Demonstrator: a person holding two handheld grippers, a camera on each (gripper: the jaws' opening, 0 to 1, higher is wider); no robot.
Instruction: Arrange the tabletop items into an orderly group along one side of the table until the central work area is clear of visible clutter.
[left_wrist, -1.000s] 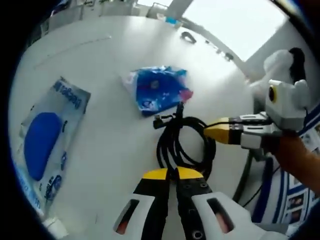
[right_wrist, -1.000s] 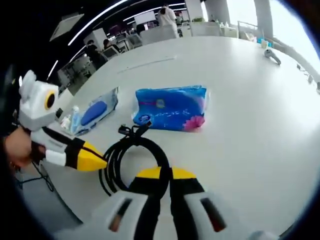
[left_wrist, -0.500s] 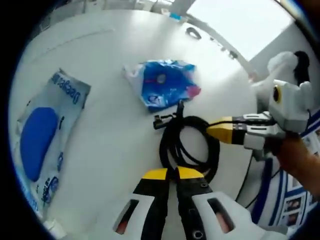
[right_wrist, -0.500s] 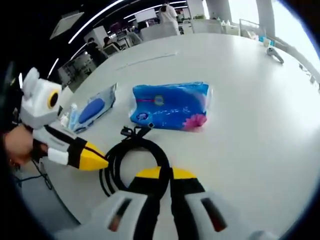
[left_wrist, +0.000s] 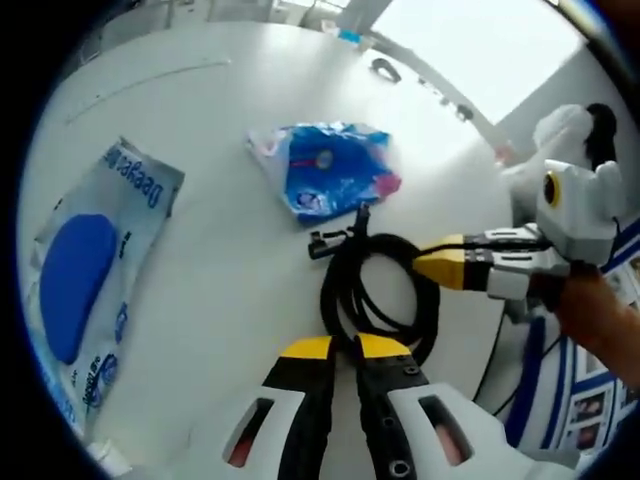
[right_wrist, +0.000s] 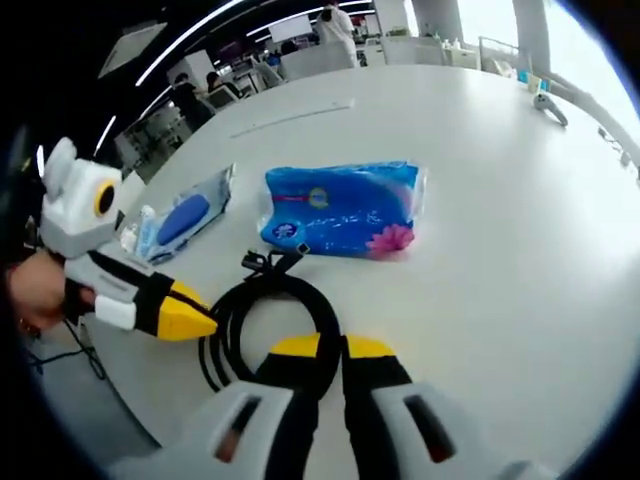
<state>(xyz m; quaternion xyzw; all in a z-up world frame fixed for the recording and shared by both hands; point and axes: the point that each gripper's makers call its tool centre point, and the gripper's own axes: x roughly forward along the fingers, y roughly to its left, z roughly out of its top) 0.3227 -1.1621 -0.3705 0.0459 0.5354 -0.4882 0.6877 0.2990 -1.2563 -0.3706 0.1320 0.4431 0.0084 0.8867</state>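
Note:
A black coiled cable (left_wrist: 375, 290) lies on the white table (left_wrist: 230, 110) close to its near edge, with its plug ends pointing toward a blue tissue pack (left_wrist: 330, 180). My left gripper (left_wrist: 335, 347) is shut on the near side of the coil. My right gripper (left_wrist: 428, 268) reaches in from the right and is shut on the coil's other side. In the right gripper view the cable (right_wrist: 250, 310) runs between my right gripper (right_wrist: 330, 347) and the left gripper (right_wrist: 200, 322). The tissue pack (right_wrist: 340, 208) lies just beyond it. A wet-wipes pack (left_wrist: 90, 275) with a blue lid lies further left.
The wet-wipes pack (right_wrist: 185, 218) sits near the table's edge next to a small white bottle (right_wrist: 148, 228). A small dark object (right_wrist: 545, 105) rests at the far side of the table. The table's rim (right_wrist: 130, 400) runs close beside the coil. People stand in the room behind.
Both grippers have stayed shut on the coil. The views have shifted only slightly; nothing on the table has visibly moved.

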